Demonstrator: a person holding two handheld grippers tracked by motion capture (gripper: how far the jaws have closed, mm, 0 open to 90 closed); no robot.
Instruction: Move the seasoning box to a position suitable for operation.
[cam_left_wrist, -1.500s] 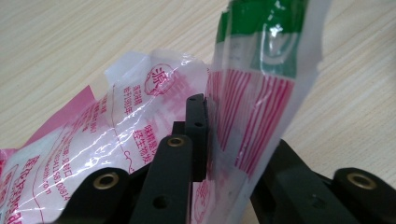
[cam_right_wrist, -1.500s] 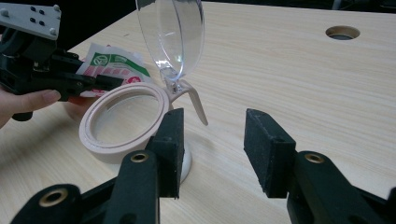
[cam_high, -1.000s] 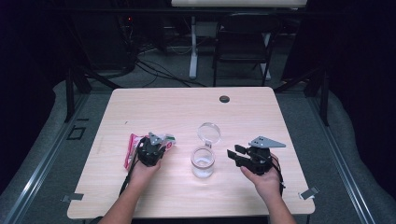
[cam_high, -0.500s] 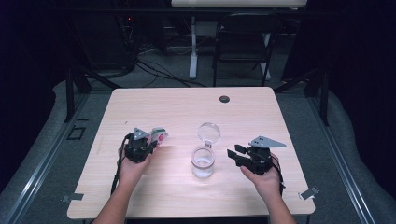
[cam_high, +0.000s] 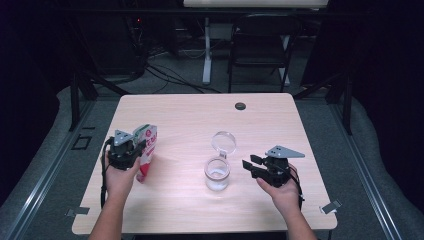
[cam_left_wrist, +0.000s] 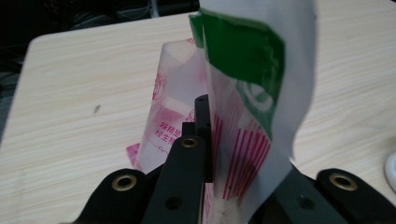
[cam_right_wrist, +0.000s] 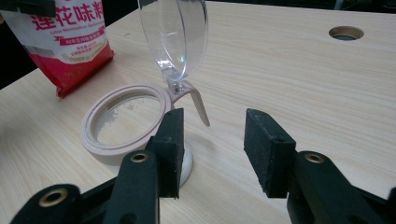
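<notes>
Wood table: red/white pouch w/ green top clamped upright by left tool; right tool agape, empty.

A pale wooden table carries a small dark round grommet set near its far edge, right of the middle. Beyond that edge a black chair stands on the grey floor, a white post just left of it, and black cables trail further left.
</notes>
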